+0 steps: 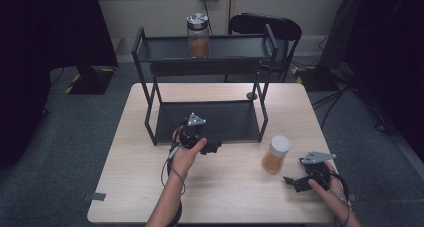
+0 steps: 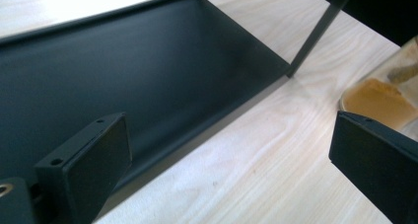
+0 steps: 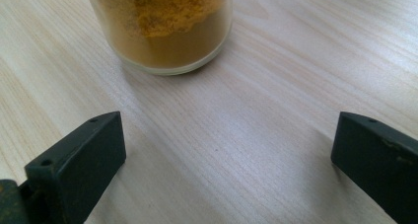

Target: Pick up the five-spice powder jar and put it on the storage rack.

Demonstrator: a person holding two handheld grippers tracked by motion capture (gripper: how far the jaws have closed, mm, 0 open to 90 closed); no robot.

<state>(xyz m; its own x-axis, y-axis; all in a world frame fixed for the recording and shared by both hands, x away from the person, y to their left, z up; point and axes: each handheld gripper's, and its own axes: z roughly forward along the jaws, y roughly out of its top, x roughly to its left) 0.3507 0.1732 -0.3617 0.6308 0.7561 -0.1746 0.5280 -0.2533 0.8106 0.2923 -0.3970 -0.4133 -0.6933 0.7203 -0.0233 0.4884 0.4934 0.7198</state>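
Two jars [image 1: 276,154] [image 1: 198,35], one rack [image 1: 205,62], two open grippers [image 1: 212,147] [image 1: 290,181]

A pale wooden table [image 1: 220,187] carries a black two-level metal rack [image 1: 206,118] at its back half. A white-lidded jar [image 1: 276,154] of orange powder stands on the bare wood, right of the rack. Another jar [image 1: 198,35] stands on the rack's top shelf.

A lab-like recording room: black curtains [image 1: 45,47], floor cables [image 1: 345,94], taped stand bases [image 1: 87,82] around one table [image 1: 125,187]
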